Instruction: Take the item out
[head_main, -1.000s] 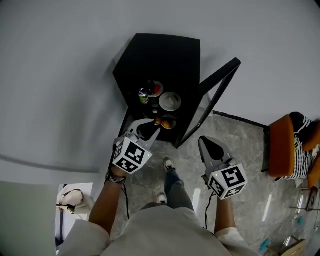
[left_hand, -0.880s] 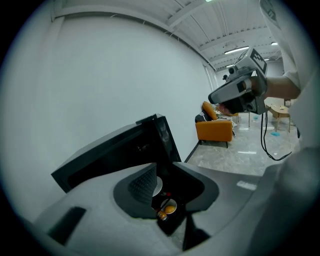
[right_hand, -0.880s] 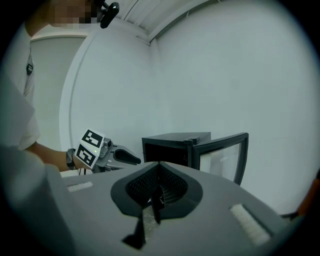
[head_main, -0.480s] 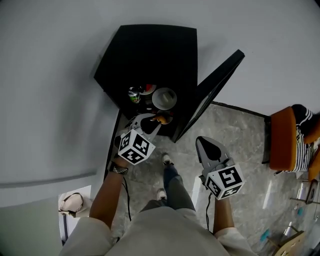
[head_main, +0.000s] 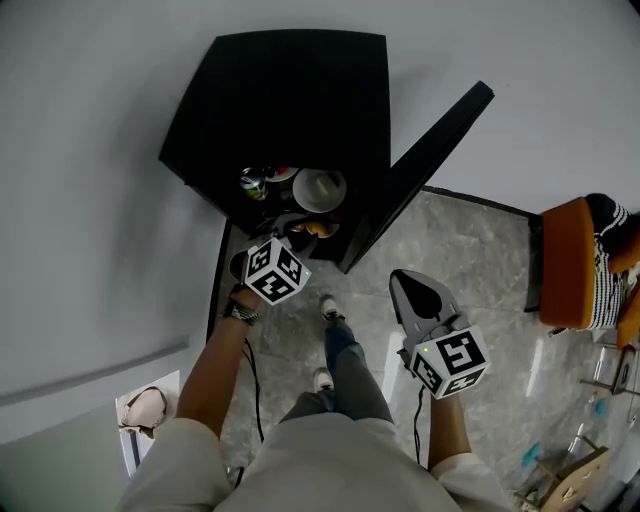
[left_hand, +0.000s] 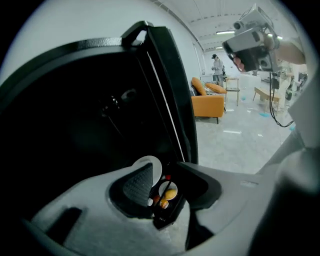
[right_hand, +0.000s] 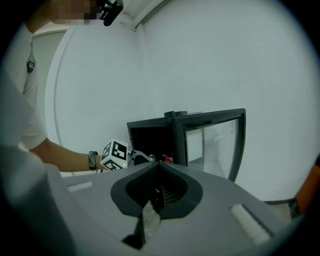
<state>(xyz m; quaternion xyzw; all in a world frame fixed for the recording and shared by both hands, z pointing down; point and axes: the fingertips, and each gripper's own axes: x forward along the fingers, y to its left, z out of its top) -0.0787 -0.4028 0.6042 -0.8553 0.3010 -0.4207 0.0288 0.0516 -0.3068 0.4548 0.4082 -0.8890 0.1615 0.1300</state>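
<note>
Because the black cabinet (head_main: 290, 100) stands with its glass door (head_main: 432, 160) swung wide, your reach is unobstructed. Your left gripper (left_hand: 164, 187), jaws just opened partway and empty, lines up the orange-yellow item (left_hand: 170, 193) just ahead of its fingers. Your right gripper (head_main: 418, 298), closed on nothing, hangs clear.

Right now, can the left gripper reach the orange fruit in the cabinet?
Probably yes: the door stands open; the left gripper, jaws just opening and empty, faces the orange fruit unobstructed.

Items (head_main: 253, 183) inside the black cabinet (head_main: 280, 100) are too small to identify.
</note>
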